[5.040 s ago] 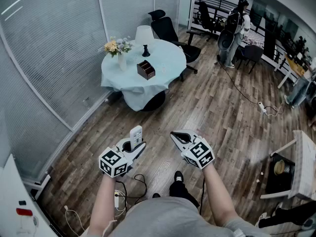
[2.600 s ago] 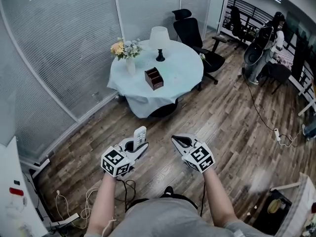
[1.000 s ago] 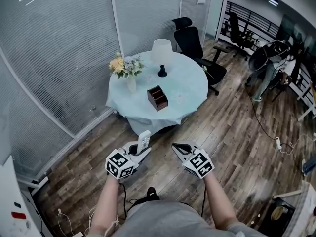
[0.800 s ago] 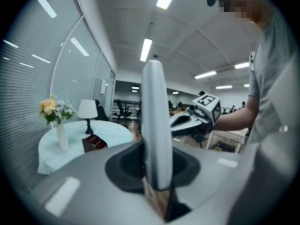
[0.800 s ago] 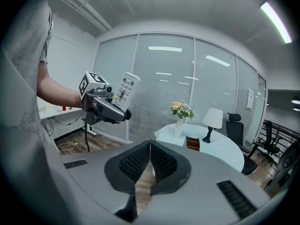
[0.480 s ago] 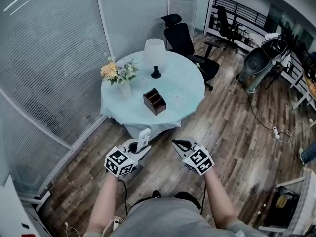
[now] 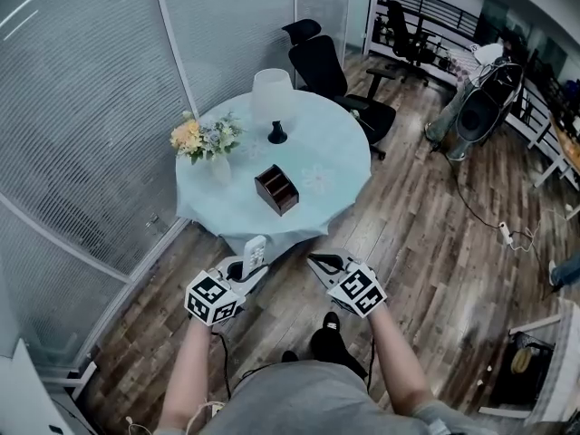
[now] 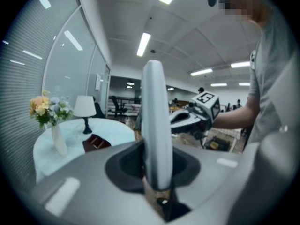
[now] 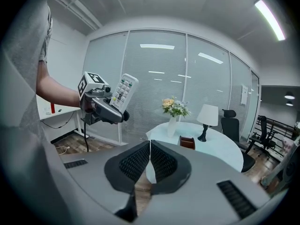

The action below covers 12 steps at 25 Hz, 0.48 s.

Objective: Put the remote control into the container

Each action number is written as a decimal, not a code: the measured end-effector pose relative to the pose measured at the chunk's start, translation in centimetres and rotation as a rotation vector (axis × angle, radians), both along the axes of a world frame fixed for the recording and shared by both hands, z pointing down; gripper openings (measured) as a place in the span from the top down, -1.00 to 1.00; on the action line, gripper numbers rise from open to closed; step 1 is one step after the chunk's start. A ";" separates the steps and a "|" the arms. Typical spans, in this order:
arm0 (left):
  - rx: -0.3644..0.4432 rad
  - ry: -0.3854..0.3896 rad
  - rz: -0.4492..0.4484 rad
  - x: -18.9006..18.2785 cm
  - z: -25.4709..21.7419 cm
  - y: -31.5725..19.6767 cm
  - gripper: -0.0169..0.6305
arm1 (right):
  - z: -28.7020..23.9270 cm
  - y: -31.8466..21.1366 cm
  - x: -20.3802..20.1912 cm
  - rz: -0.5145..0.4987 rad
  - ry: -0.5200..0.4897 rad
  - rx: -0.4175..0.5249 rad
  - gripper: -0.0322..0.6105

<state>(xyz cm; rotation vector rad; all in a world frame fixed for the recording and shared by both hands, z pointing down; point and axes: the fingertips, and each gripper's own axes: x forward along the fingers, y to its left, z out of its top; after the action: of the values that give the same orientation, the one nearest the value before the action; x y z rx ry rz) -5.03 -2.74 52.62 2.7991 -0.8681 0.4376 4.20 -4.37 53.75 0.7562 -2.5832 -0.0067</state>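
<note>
Farthest left on the round table (image 7: pixel 337 157) stands a vase of flowers (image 7: pixel 201 140), at about nine o'clock from the table's middle. A white lamp (image 7: pixel 272 96) stands behind, near twelve.

Below the table's near edge comes the left gripper (image 7: pixel 246 272). Its jaws are clamped on the lower end of the remote control (image 7: pixel 255 252), which sticks up out of them. The remote's long axis points away from the person toward the table, with the button face turned to the right-hand side (the right gripper view shows the keys plainly).

The container (image 7: pixel 276 189), a small dark wooden box with an open, divided top, sits near the table's middle and well apart from the remote. From the remote's tip it lies at about twelve to one o'clock, so I judge the carry runs forward and a touch right. After that, the remote's free end would have to tip down into one of the slots.

Right of that, the right gripper (image 7: pixel 314 261) is pinched shut on nothing and is level with the left one. The box is at its eleven o'clock, but the loaded left gripper is the one that matters.

A black office chair (image 7: pixel 319 60) waits beyond the table at one o'clock
</note>
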 end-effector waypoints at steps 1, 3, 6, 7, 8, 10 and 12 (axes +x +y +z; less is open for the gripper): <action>-0.002 0.000 -0.005 0.1 0.0 -0.4 0.73 | -0.1 -0.4 0.0 -0.008 -0.005 -0.001 0.84; -0.002 -0.002 -0.012 0.5 -0.1 -1.2 0.73 | -0.2 -1.2 0.1 -0.022 -0.011 -0.002 0.84; 0.006 -0.009 -0.017 1.3 -0.5 -2.8 0.73 | -0.5 -3.1 0.6 -0.032 -0.017 0.003 0.84; 0.008 -0.013 -0.019 1.6 -0.5 -3.4 0.73 | -0.6 -3.9 0.8 -0.034 -0.017 0.006 0.84; 0.010 -0.016 -0.021 1.8 -0.6 -4.1 0.73 | -0.7 -4.7 1.0 -0.037 -0.017 0.009 0.84; 0.010 -0.019 -0.032 2.3 -0.5 -5.4 0.73 | -0.8 -6.1 1.2 -0.050 -0.015 0.012 0.84; 0.008 -0.022 -0.048 2.7 -0.5 -6.7 0.73 | -0.8 -7.4 1.6 -0.069 -0.013 0.007 0.84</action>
<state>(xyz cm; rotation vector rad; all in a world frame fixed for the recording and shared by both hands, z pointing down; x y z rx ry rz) -2.35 -9.40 52.11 2.7796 -0.9415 0.4587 5.76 -11.72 52.94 0.6710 -2.6222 -0.0321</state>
